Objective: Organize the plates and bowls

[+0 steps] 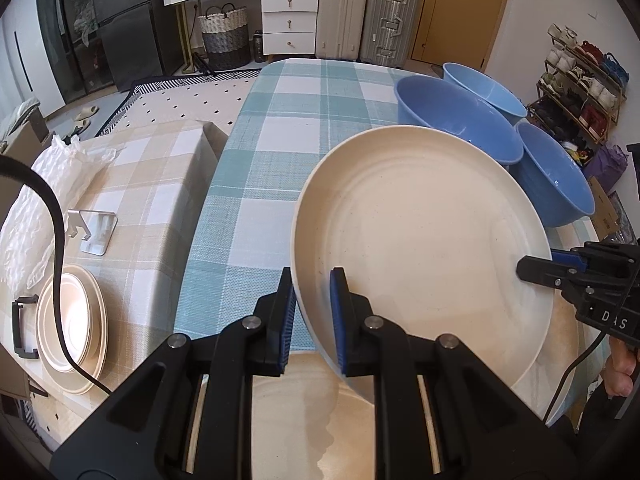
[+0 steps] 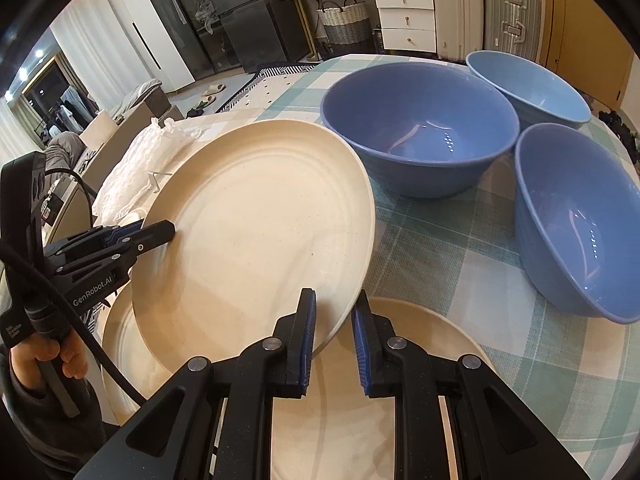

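Both jaws pinched one cream plate (image 1: 420, 248): left gripper (image 1: 314, 312) at its 7 o'clock rim, right gripper (image 2: 334, 332) opposite. Plate hovered tilted above another on the table (image 1: 280, 128). Next, prob: carry to stack (image 1: 74, 320) w/o slipping.

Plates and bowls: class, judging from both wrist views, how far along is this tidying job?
Done: a stack of cream plates sits on the beige side table. In hand: both the left gripper and right gripper grip a lifted cream plate by its rim. Left: another plate beneath it, and three blue bowls standing unstacked.
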Demonstrator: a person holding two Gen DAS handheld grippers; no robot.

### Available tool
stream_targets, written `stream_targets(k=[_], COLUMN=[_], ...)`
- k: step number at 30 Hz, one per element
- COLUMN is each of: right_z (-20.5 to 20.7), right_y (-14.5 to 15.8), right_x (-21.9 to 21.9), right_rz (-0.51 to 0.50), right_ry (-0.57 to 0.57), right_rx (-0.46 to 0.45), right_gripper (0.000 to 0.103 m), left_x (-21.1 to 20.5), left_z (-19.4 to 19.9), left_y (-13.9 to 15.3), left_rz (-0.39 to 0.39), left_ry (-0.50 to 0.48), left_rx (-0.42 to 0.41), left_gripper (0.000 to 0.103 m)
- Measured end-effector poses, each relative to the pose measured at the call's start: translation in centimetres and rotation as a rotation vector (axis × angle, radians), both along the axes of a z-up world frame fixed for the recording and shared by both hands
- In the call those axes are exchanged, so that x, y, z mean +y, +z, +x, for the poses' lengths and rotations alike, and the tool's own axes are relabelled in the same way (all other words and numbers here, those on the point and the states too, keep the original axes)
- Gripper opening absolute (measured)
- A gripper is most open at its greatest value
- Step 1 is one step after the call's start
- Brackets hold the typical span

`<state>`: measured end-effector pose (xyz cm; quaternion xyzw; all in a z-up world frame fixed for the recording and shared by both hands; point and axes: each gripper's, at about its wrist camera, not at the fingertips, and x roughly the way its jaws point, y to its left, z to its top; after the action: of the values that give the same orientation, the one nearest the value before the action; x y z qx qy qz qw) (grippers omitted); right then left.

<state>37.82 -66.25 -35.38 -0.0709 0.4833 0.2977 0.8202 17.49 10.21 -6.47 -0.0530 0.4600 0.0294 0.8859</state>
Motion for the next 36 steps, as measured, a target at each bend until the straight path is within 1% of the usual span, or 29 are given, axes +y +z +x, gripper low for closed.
stream_targets(k=[2, 13, 29, 36], right_z=[0.3, -1.2, -2.9, -3.5], right_y=[-0.2, 0.2, 1.2, 1.4], right_x=[-0.1, -3.3, -7.2, -8.5], right_rz=[0.001, 0.011, 0.03, 0.035], right_ry=[-0.005, -0.03, -0.062, -0.072], right_rx=[-0.001, -0.006, -0.016, -0.018], right_gripper=[0.018, 0.018, 0.018, 0.018], left_x=[-0.6, -3.5, -7.0, -8.0], left_z=[0.0, -1.0, -2.4, -2.7], left_y=[0.1, 0.4, 1.4, 1.0], left_rz=[0.0, 0.013, 0.015, 0.01], left_ry=[-0.008, -0.055, -0.116, -0.132], left_rx=[0.0, 0.003, -0.022, -0.015], left_gripper=[0.014, 0.014, 0.014, 0.014])
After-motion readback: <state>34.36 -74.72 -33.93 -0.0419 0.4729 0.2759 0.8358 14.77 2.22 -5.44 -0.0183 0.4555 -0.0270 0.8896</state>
